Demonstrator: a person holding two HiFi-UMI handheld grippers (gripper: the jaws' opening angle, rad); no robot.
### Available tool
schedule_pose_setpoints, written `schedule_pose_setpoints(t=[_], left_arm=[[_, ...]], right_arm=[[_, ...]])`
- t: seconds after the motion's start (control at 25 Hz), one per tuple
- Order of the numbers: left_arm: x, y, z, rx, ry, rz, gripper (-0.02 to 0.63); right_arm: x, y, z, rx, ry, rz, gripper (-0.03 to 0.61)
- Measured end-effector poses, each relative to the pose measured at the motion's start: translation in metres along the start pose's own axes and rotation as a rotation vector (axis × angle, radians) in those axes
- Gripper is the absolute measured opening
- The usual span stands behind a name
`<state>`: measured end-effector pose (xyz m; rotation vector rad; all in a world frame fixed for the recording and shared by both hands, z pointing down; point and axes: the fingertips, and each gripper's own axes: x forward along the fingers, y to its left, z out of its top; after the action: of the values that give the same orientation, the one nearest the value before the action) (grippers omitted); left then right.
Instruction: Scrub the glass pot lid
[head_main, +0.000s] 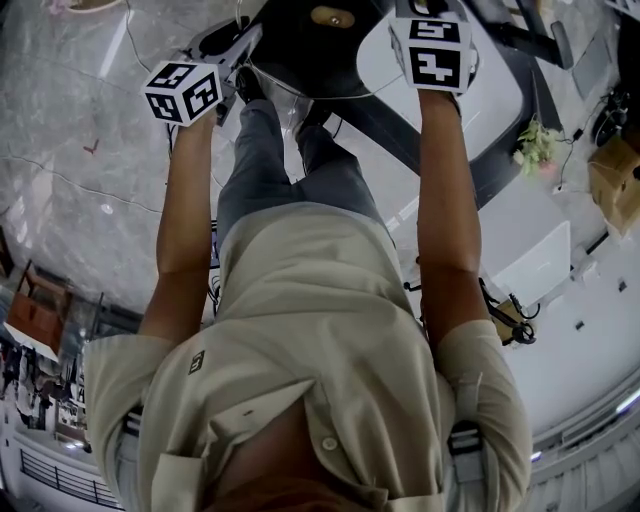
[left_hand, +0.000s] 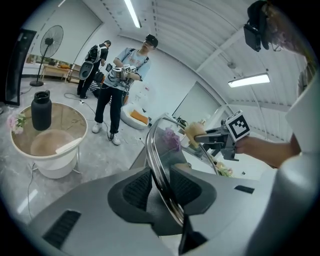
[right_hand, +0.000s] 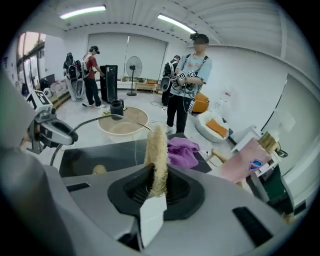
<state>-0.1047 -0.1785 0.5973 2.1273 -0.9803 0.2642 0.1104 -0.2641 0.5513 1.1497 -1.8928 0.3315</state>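
Glass lid up in the air, gripped by its edge

The left gripper (left_hand: 161, 187) is clamped on the steel rim of the glass pot lid (left_hand: 170, 145), a clear dome standing nearly upright. The right gripper (right_hand: 159, 185) pinches a strawy loofah pad (right_hand: 156, 150) near the lid's far edge.

You work in a big open recording lab: white ribbed vaulted ceiling (left_hand: 200, 35), long strip lights (left_hand: 248, 80), black pedestal fan (left_hand: 51, 37), other people (right_hand: 192, 75) wearing black head cameras (right_hand: 198, 37).

Head camera looks steeply down; facing gripper cameras share the lid (left_hand: 167, 142).
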Motion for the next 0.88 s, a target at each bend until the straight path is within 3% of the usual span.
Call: schedule_pose_setpoints(t=[0.88], left_arm=[[-0.007,-0.005,0.008,0.027,0.034,0.105,0.165]], right_arm=[[-0.067,-0.021,-0.014,0.051,-0.05,-0.023,0.052]])
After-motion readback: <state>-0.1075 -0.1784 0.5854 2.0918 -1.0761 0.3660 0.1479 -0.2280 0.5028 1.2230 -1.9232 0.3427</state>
